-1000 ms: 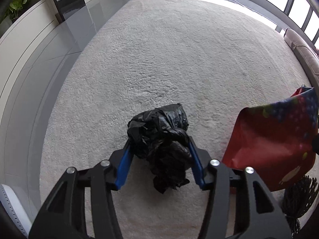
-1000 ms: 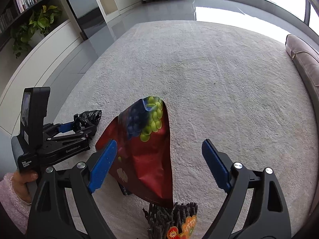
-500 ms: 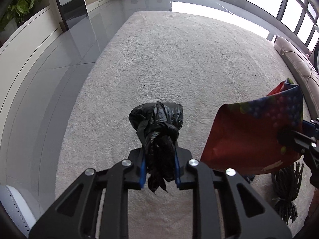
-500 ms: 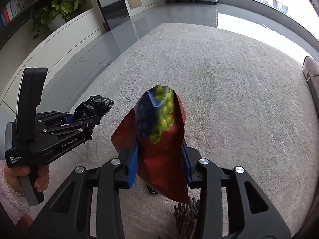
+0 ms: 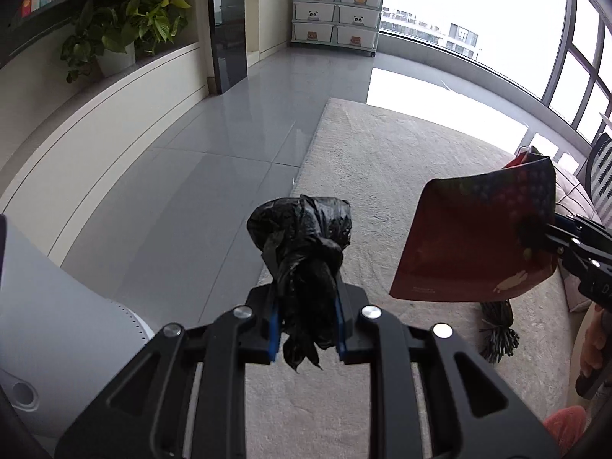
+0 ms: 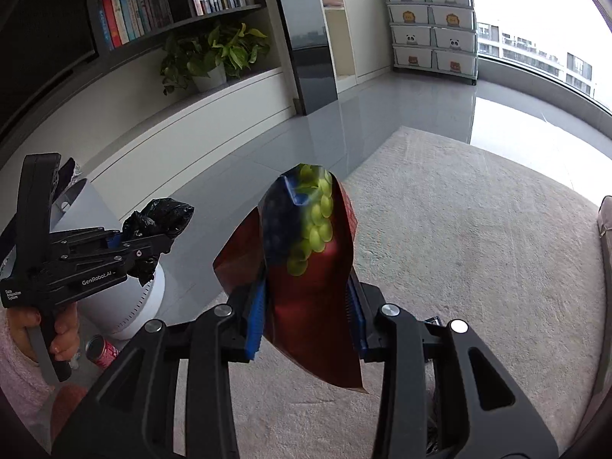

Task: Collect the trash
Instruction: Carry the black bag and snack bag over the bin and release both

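Left wrist view shows the left gripper (image 5: 306,321) with its blue-padded fingers (image 5: 272,323) clamped on the knotted neck of a tied black trash bag (image 5: 302,229), whose bulging end sticks out past the fingertips, clear of the floor. Below it the edge of a pale carpet (image 5: 401,160) meets the glossy grey floor (image 5: 191,176), and a white cylindrical bin (image 5: 57,329) stands at lower left. To the right, a red snack bag (image 5: 474,237) hangs in the air, pinched by the right gripper (image 5: 543,237).

From the right wrist view, the right gripper (image 6: 306,317) has its fingers (image 6: 255,317) pressed against both sides of that red snack bag (image 6: 313,287), printed with green grapes near its top, held upright above the carpet (image 6: 478,248). At left, a hand (image 6: 57,329) in a pink sleeve holds the left gripper (image 6: 153,243) with the black trash bag (image 6: 160,218), just above the white bin (image 6: 126,306). A pink can (image 6: 101,350) lies on the floor beside the bin's base.
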`<state>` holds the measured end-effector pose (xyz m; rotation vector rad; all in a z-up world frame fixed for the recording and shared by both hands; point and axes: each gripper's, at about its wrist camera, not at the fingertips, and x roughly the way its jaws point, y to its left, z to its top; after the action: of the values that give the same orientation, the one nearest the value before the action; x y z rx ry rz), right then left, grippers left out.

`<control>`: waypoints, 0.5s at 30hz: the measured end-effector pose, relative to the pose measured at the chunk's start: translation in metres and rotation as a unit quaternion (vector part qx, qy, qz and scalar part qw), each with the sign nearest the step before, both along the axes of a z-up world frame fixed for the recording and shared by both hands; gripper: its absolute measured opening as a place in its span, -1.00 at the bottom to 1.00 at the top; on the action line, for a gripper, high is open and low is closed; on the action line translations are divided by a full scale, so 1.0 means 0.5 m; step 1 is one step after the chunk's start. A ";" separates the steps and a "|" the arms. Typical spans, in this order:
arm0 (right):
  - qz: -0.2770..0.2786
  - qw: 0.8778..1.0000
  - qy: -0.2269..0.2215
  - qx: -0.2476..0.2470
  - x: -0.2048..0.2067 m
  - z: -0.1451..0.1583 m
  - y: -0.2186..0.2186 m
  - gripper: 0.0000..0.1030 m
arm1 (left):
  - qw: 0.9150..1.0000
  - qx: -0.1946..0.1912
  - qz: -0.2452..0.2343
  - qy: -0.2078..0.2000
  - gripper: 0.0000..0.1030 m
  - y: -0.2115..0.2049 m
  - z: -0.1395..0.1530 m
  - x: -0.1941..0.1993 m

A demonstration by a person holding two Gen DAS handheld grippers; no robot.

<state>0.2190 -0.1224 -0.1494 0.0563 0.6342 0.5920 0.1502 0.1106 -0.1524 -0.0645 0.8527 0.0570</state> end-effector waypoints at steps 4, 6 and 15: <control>0.046 0.998 -0.046 0.018 -0.078 0.102 0.106 -0.33 | 0.998 0.023 0.041 -0.039 -0.58 0.103 0.105 -0.121; 0.070 0.995 -0.067 0.028 -0.110 0.152 0.164 -0.33 | 0.996 0.038 0.057 -0.057 -0.58 0.153 0.158 -0.177; 0.176 0.977 -0.108 0.046 -0.195 0.309 0.484 -0.32 | 0.981 0.090 0.155 -0.078 -0.58 0.369 0.286 -0.367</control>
<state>0.1216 0.1196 0.0052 -0.0334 0.4065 0.9559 -0.0332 0.2952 -0.0094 -0.0312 0.6711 0.4174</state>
